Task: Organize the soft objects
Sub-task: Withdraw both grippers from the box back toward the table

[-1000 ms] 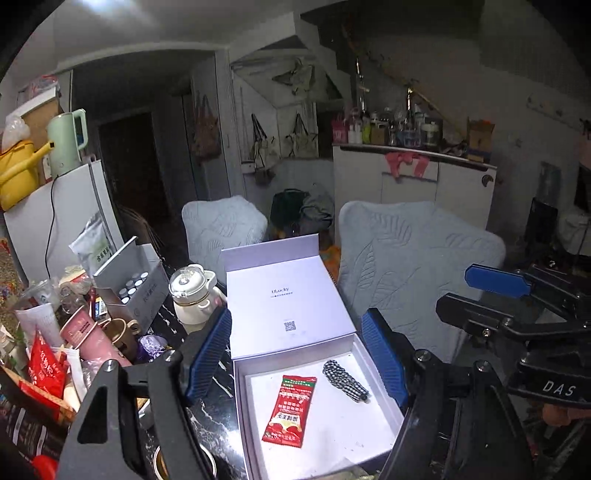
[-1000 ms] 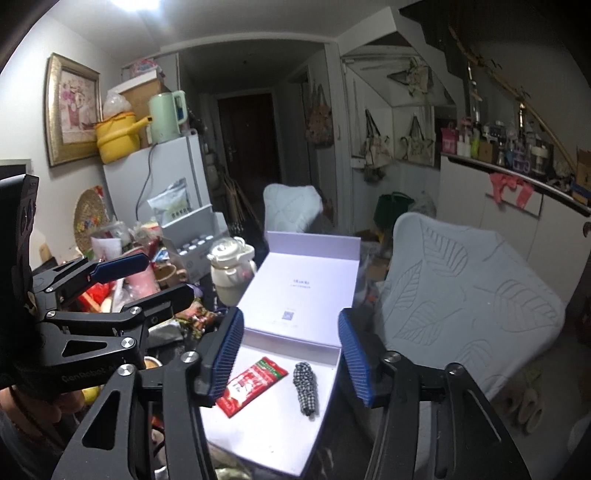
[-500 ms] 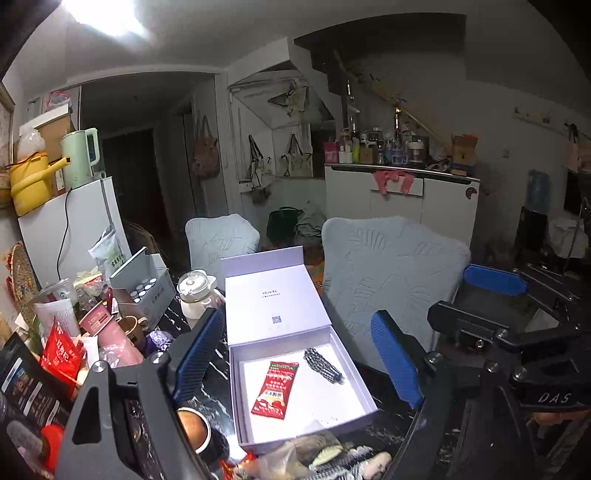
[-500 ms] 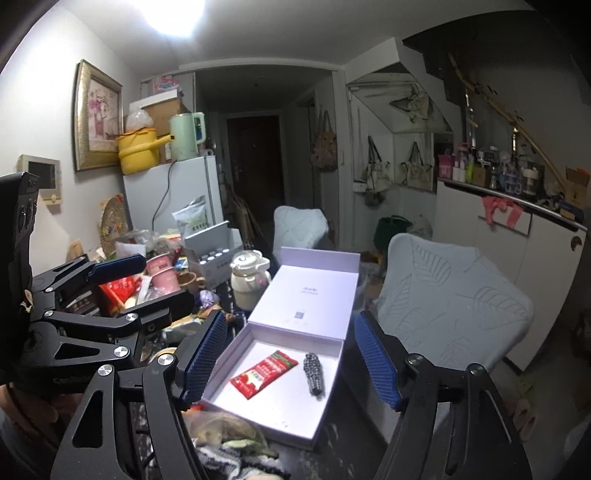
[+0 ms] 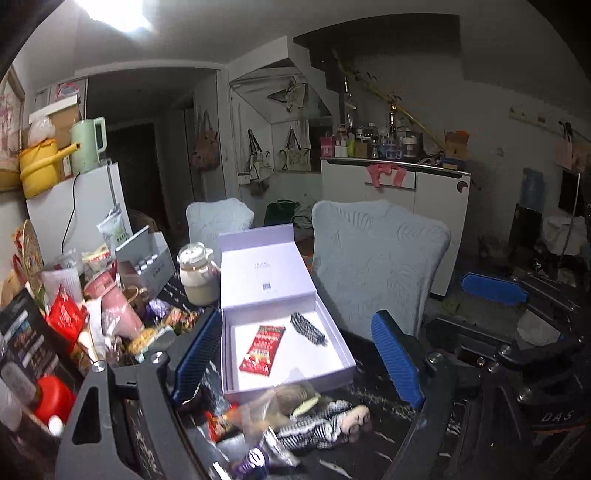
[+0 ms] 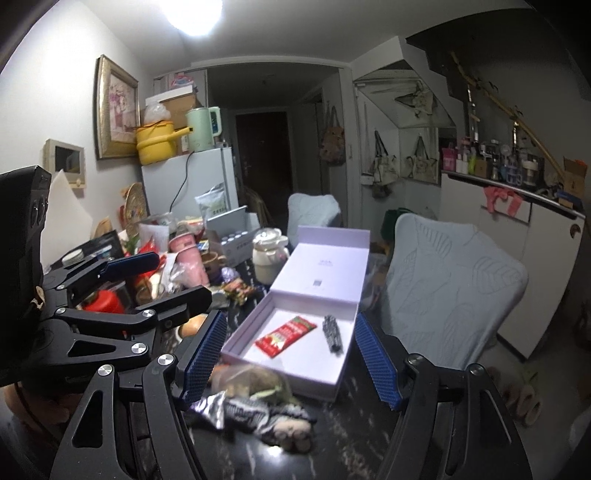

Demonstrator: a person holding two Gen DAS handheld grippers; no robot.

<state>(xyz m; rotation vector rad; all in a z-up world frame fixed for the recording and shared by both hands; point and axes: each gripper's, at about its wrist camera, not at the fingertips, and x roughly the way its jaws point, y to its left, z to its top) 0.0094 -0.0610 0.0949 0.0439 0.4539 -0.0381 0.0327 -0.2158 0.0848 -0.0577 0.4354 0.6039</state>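
With both grippers' jaws held wide and empty, the doll (lying just before the open box) is judged next to be grasped.

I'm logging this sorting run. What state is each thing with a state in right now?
White box: open, lid tipped back.
Red packet: flat inside the box.
Checkered roll: inside the box, beside the packet.
Doll: lying outside the box.
Left gripper: open, empty.
Right gripper: open, empty.

Covered chair beside dark table, ceiling light on.
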